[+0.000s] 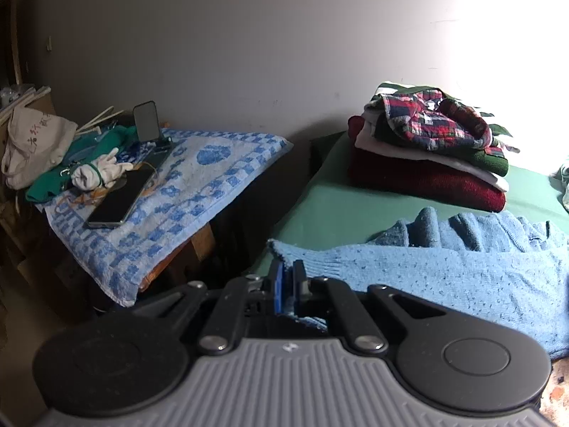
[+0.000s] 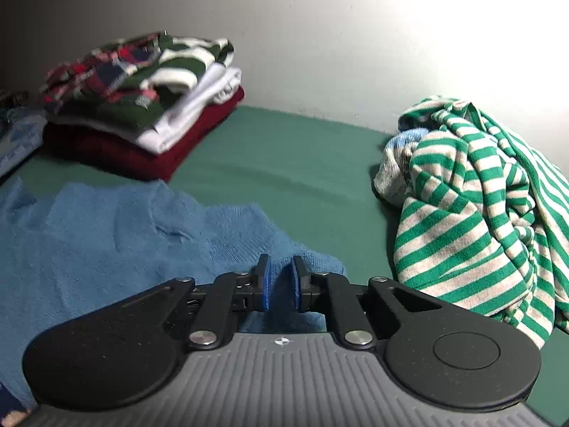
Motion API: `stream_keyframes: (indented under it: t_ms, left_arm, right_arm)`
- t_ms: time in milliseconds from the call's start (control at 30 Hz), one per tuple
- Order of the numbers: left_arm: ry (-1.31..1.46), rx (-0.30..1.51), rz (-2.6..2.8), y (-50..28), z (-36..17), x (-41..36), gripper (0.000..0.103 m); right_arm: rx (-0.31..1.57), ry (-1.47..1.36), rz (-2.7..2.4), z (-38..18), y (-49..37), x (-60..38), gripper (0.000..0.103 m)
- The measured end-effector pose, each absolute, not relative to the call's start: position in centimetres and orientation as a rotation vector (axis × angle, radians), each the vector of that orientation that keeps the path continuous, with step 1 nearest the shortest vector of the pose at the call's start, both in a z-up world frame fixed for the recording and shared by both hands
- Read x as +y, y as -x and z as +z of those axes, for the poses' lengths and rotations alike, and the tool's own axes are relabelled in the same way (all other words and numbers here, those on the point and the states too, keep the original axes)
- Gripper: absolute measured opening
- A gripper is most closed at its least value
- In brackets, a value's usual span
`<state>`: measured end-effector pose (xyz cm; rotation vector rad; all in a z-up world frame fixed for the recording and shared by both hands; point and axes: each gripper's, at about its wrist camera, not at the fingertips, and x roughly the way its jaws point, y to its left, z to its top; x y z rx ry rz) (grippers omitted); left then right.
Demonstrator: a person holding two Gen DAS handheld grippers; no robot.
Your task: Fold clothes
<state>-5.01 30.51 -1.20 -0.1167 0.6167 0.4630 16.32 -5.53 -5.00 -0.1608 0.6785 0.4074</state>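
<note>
While the blue sweater (image 1: 444, 277) is pinched in the left gripper (image 1: 288, 284), the right gripper (image 2: 281, 281) has narrow jaws around its hem; firm closure is needed before folding.

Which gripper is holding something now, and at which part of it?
The left gripper is shut on the blue sweater at its ribbed edge. The right gripper straddles another edge, pads not yet pressing.

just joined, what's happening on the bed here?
A person with two handheld claws is folding a light blue knit sweater spread on the green sheet. The left claw is shut on one edge of it. The right claw sits at another edge, a gap still showing between its pads. A folded stack sits behind; a striped green garment waits crumpled to the right.
</note>
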Motion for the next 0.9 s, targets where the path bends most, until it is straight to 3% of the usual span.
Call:
stream_keyframes:
  t_ms: [133, 267, 333, 367, 500, 633, 900]
  left_arm:
    - [0.144, 0.623, 0.459, 4.7, -1.2, 30.4, 0.001]
    - [0.132, 0.598, 0.412, 4.7, -0.1, 29.7, 0.001]
    - [0.124, 0.582, 0.374, 4.6, 0.6, 29.1, 0.001]
    - [0.121, 0.575, 0.352, 4.6, 0.9, 28.7, 0.001]
    - [0.121, 0.545, 0.245, 4.4, 2.4, 26.7, 0.001]
    - [0.077, 0.496, 0.119, 4.8, 4.5, 23.4, 0.001]
    - [0.004, 0.461, -0.154, 7.9, 6.8, 16.3, 0.001]
  right_arm:
    - [0.757, 0.177, 0.371, -6.4, -17.3, -5.4, 0.017]
    - [0.714, 0.105, 0.402, -4.5, -15.9, -6.6, 0.02]
    - [0.726, 0.052, 0.459, -3.3, -14.5, -7.6, 0.03]
    - [0.746, 0.052, 0.486, -3.2, -13.7, -7.9, 0.031]
    - [0.798, 0.159, 0.586, -3.1, -9.7, -8.3, 0.03]
    - [0.791, 0.373, 0.599, -4.8, -6.4, -7.2, 0.019]
    - [0.791, 0.25, 0.562, -5.7, -6.3, -7.5, 0.016]
